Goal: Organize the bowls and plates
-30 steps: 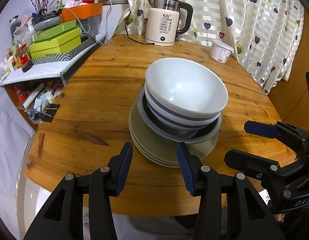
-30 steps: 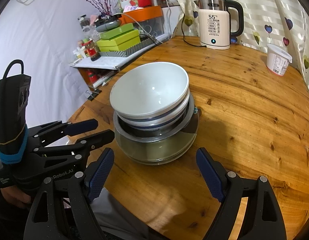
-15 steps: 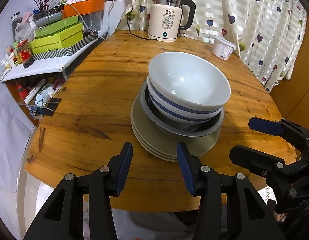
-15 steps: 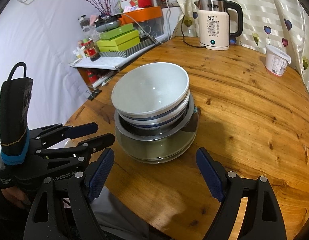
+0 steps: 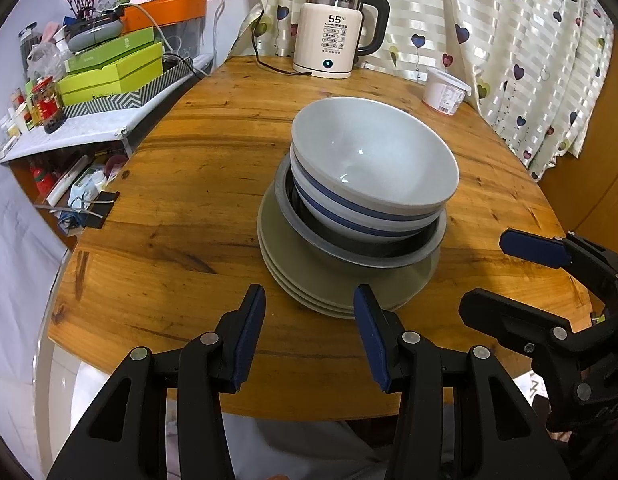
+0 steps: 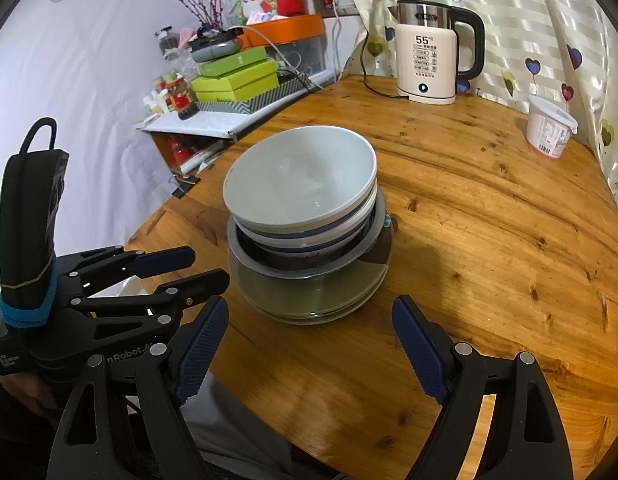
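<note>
While both jaws gape empty, blue-banded white ceramic bowls [image 5: 373,184] ahead look heavy, slick, fragile; take steel basin [image 5: 361,248] rim w/ right gripper [image 6: 309,344], left gripper [image 5: 309,336] steadying.

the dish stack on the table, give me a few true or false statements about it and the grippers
1. The white bowl with blue stripes sits on top of the stack. True.
2. The metal bowl lies under the green plates. False: it rests on the plates and holds the white bowls.
3. The left gripper is shut on a plate. False: its jaws stand open, short of the stack, holding nothing.
4. The right gripper is open and empty. True.
5. The kettle stands at the near edge of the table. False: it stands at the far edge, by the curtain.
</note>
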Action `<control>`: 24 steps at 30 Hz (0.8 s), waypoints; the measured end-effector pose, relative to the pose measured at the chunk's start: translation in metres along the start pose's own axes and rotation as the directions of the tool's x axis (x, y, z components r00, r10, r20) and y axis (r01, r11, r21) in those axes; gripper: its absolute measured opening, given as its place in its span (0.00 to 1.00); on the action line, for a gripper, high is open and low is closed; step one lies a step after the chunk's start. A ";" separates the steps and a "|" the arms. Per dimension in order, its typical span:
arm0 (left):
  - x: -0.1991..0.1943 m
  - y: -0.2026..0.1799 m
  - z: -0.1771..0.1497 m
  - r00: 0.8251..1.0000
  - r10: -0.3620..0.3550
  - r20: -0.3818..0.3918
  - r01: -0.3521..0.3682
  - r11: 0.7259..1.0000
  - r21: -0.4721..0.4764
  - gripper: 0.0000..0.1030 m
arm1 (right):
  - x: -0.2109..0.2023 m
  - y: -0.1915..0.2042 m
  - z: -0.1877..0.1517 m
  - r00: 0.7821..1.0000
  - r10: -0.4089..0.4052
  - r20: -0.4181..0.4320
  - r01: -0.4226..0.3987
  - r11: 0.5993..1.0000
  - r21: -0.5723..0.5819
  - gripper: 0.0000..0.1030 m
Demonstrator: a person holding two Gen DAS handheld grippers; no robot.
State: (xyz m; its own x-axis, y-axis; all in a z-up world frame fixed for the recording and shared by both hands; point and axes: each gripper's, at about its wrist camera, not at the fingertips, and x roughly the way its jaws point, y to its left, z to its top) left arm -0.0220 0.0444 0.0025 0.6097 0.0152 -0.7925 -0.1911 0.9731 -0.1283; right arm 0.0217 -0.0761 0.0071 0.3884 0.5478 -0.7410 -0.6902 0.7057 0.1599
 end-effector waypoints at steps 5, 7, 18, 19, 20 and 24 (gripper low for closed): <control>0.001 0.000 0.000 1.000 0.004 -0.002 -0.004 1.000 0.004 0.46 | 0.001 -0.001 0.000 1.000 0.004 -0.007 -0.004 1.000 0.005 0.82; 0.002 0.000 0.000 1.000 0.005 -0.005 -0.005 1.000 0.004 0.46 | 0.002 -0.001 0.000 1.000 0.005 -0.009 -0.005 1.000 0.005 0.82; 0.003 0.000 0.001 1.000 0.013 -0.012 -0.013 1.000 0.008 0.46 | 0.004 0.000 0.000 1.000 0.009 -0.014 -0.009 1.000 0.006 0.82; 0.004 0.000 0.001 1.000 0.014 -0.012 -0.014 1.000 0.008 0.46 | 0.005 0.000 0.000 1.000 0.009 -0.014 -0.009 1.000 0.006 0.82; 0.004 0.001 0.001 1.000 0.014 -0.013 -0.014 1.000 0.008 0.46 | 0.005 0.001 0.000 1.000 0.009 -0.014 -0.009 1.000 0.007 0.82; 0.004 0.001 0.001 1.000 0.014 -0.012 -0.014 1.000 0.007 0.46 | 0.005 0.001 0.000 1.000 0.008 -0.013 -0.008 1.000 0.005 0.82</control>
State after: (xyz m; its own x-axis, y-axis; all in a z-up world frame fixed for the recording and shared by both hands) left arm -0.0191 0.0456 0.0001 0.5975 0.0265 -0.8014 -0.1941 0.9745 -0.1125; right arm 0.0230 -0.0732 0.0034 0.3748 0.5475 -0.7482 -0.6904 0.7035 0.1689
